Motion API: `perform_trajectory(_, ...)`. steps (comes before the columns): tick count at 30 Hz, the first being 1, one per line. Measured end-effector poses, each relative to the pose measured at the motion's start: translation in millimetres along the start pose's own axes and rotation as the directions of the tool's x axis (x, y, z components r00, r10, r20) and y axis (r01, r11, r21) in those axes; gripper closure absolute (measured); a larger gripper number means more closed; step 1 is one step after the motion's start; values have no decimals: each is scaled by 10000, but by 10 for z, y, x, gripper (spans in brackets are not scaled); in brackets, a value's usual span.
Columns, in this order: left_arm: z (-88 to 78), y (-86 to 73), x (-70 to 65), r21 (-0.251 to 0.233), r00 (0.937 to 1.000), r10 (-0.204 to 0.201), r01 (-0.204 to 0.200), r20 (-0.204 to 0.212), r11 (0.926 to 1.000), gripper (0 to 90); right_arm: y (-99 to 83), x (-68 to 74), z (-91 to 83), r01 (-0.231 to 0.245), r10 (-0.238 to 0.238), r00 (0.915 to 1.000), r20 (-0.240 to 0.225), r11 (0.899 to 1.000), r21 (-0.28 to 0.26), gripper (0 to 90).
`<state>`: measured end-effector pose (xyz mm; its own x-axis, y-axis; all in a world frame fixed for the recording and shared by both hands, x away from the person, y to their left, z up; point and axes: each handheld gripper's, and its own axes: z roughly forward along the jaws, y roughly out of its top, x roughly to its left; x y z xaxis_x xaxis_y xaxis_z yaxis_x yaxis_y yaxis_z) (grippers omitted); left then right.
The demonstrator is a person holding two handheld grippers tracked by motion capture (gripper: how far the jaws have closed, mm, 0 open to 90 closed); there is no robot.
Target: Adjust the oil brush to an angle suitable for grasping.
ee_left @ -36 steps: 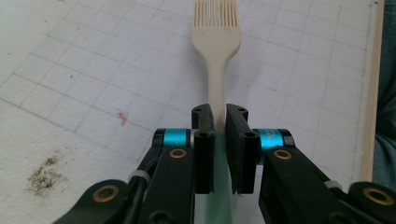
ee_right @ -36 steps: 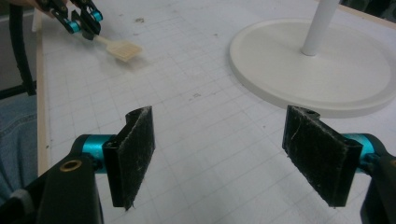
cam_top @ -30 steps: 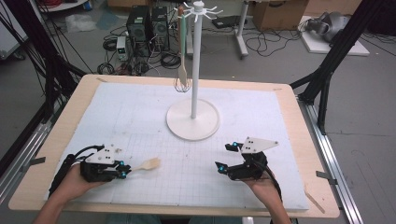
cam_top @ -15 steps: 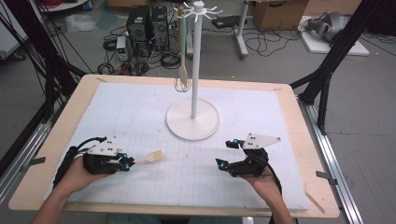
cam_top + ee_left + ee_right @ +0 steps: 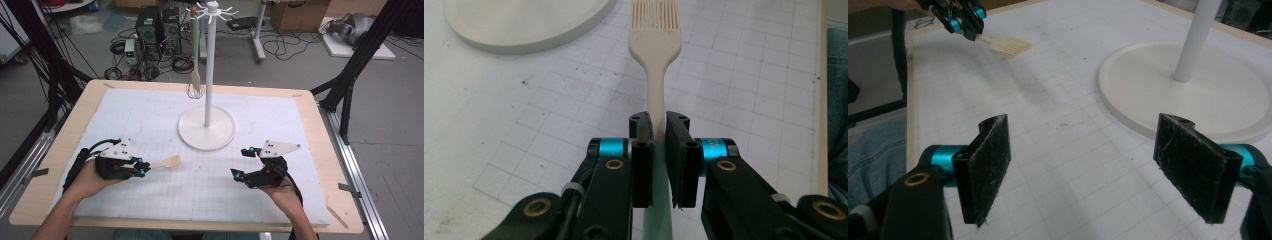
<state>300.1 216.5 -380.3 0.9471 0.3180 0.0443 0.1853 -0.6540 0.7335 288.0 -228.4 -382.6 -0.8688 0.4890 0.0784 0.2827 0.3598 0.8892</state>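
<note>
brush, cream-headed with a pale green handle, is sitting clamped in the left gripper at the near left of the white gridded mat. in the left gripper view the two black jaws are pressing on the neck of the brush, just behind where the cream part is meeting the green handle, and the slotted bristle end is pointing away from the gripper toward the round white base of the stand. the head is hanging a little above the mat; whether it is touching the surface i cannot tell.

in the high view the person's left hand is wrapping around the gripper body, with the brush head pointing to the right, toward the middle of the mat and well apart from the stand. the stand's pole is rising from its disc base at the centre of the mat, and a green-handled utensil is hanging from one of its top hooks, beside the pole.

the right gripper is resting in the person's right hand at the near right of the mat. in the right gripper view its padded jaws are standing wide apart, released, with bare mat between them, and the stand's base is lying just beyond the right jaw. farther off in that view the left gripper is gripping the brush.
</note>
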Motion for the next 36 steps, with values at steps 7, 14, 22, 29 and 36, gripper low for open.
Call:
perform_trajectory(7,10,118,-1,-95,9998,174,-173,104,9998,815,38,-25,-65,26,-26,10000,59,10000,-55,219)
perform_trajectory(14,-12,221,0,-158,9994,293,-291,163,9995,815,72,-31,-89,109,-109,9999,33,9999,-9,218)
perform_trajectory(22,-3,269,-2,-231,9993,279,-273,264,9994,816,126,-26,-47,212,-210,9997,-107,9996,197,219)
perform_trajectory(29,-11,362,-12,-362,9987,328,-314,401,9989,815,197,-7,3,436,-427,9988,-235,9984,356,219)
perform_trajectory(36,-2,458,-22,-451,9978,446,-424,483,9981,815,283,-12,13,585,-577,9980,-257,9977,353,218)
